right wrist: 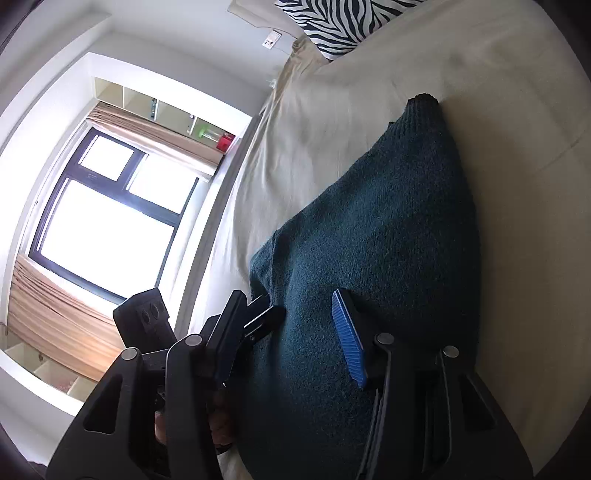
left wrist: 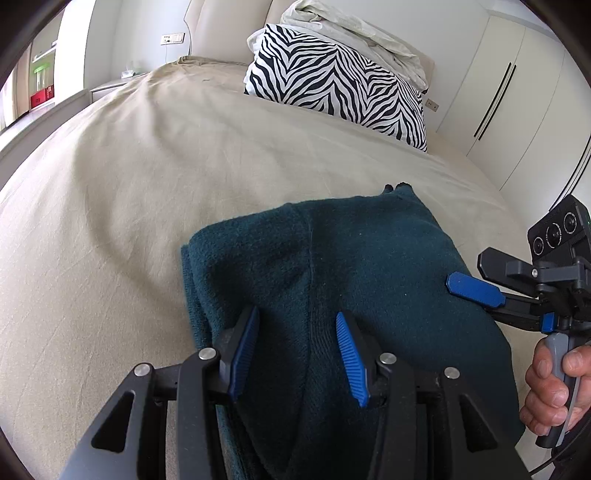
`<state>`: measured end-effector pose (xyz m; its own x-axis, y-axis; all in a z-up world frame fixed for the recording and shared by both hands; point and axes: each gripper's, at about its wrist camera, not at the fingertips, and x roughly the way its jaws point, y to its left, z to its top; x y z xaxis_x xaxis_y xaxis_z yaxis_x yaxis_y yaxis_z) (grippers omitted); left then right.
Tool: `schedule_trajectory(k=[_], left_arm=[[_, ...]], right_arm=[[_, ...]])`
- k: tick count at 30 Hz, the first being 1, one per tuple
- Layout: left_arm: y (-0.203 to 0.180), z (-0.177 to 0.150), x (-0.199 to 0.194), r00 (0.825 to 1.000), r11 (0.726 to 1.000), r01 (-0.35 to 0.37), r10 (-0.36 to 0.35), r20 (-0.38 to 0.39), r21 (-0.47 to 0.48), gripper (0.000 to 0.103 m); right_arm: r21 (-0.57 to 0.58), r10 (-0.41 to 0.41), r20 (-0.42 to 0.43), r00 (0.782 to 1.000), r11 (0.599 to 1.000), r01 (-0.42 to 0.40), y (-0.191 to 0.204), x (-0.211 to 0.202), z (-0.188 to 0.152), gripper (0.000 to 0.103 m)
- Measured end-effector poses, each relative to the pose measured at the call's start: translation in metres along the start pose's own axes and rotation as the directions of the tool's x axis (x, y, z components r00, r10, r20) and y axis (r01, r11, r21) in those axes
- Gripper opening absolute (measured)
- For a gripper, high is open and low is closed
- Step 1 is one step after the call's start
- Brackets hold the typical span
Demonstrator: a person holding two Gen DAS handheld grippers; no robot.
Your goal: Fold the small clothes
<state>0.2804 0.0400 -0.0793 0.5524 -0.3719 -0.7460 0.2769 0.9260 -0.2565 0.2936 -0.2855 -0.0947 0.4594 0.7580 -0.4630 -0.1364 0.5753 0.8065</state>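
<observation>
A dark teal knitted garment (left wrist: 354, 258) lies folded on the beige bed sheet (left wrist: 147, 177). My left gripper (left wrist: 297, 354) is open, its blue pads (left wrist: 243, 350) straddling the near part of the garment, low over it. My right gripper (left wrist: 476, 291) comes in from the right edge of the garment, held in a hand. In the right wrist view the right gripper (right wrist: 288, 339) is open with the teal garment (right wrist: 388, 229) between its jaws; one blue pad (right wrist: 347, 336) shows, the other is mostly hidden behind the left gripper's body (right wrist: 236, 325).
A zebra-striped pillow (left wrist: 340, 81) and crumpled white bedding (left wrist: 362, 29) lie at the head of the bed. White wardrobe doors (left wrist: 517, 92) stand on the right. A window (right wrist: 107, 206) with curtains and shelves is beyond the bed's far side.
</observation>
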Motion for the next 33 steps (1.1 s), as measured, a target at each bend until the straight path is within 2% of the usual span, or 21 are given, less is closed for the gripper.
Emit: schedule_trajectory(k=[2,4,8,10,11,14,17,21,22,23,25,27,29,31,33], left_arm=[[-0.002,0.0,0.0,1.0,1.0,-0.01,0.01,0.0,0.007,0.047],[-0.001,0.0,0.0,1.0,1.0,-0.01,0.01,0.002,0.006,0.047],[-0.001,-0.001,-0.001,1.0,1.0,-0.008,0.008,0.007,0.003,0.047],[-0.002,-0.002,0.0,1.0,1.0,-0.008,0.008,0.007,0.005,0.047],[-0.003,-0.002,0.0,1.0,1.0,-0.011,0.011,0.008,0.007,0.047],[-0.004,-0.002,-0.001,1.0,1.0,-0.016,0.016,0.01,0.009,0.047],[-0.002,-0.002,-0.003,1.0,1.0,-0.006,0.006,0.015,-0.004,0.047],[0.015,0.004,-0.029,0.997,0.987,0.083,-0.083,0.002,-0.135,0.048],[0.019,0.004,-0.041,0.996,0.984,0.094,-0.093,0.011,-0.154,0.052],[0.023,0.003,-0.052,0.996,0.982,0.088,-0.085,0.027,-0.166,0.064],[0.034,-0.001,-0.069,0.997,0.978,0.067,-0.061,0.037,-0.199,0.078],[0.049,-0.009,-0.069,0.993,0.959,0.11,-0.118,-0.018,-0.262,0.078],[0.06,-0.019,-0.062,0.979,0.93,0.154,-0.189,-0.075,-0.334,0.077],[0.062,-0.027,-0.054,0.964,0.915,0.189,-0.242,-0.108,-0.357,0.072],[0.062,-0.03,-0.048,0.956,0.906,0.203,-0.265,-0.124,-0.371,0.071]], right_arm=[[0.04,0.015,0.005,1.0,0.999,-0.015,-0.005,-0.008,-0.003,0.045],[0.07,-0.01,0.01,1.0,0.997,0.009,0.002,-0.023,-0.007,0.048],[0.011,0.058,0.015,0.998,0.998,-0.058,0.027,-0.049,-0.031,0.048],[0.007,0.016,-0.037,0.999,1.0,-0.016,0.02,-0.043,-0.048,0.052],[0.014,-0.005,-0.055,0.998,1.0,0.006,0.007,-0.045,-0.06,0.05],[0.011,0.076,0.014,0.997,0.997,-0.076,-0.009,-0.054,-0.073,0.048],[0.067,0.073,0.013,0.997,0.995,-0.074,-0.007,-0.058,-0.068,0.051],[0.073,0.004,0.057,0.998,0.997,-0.008,0.0,-0.077,-0.055,0.052],[0.083,-0.011,0.055,0.998,0.997,0.006,-0.001,-0.083,-0.051,0.055],[0.092,-0.032,0.045,0.998,0.995,0.027,-0.002,-0.089,-0.046,0.06],[0.094,-0.063,0.025,0.998,0.994,0.061,-0.008,-0.098,-0.041,0.062],[0.115,-0.096,-0.01,0.995,0.989,0.096,-0.017,-0.102,-0.036,0.062],[0.154,-0.095,-0.055,0.994,0.983,0.103,-0.029,-0.1,-0.034,0.062],[0.181,-0.075,-0.088,0.993,0.979,0.09,-0.038,-0.091,-0.034,0.062],[0.198,-0.059,-0.113,0.992,0.977,0.08,-0.043,-0.078,-0.037,0.062]])
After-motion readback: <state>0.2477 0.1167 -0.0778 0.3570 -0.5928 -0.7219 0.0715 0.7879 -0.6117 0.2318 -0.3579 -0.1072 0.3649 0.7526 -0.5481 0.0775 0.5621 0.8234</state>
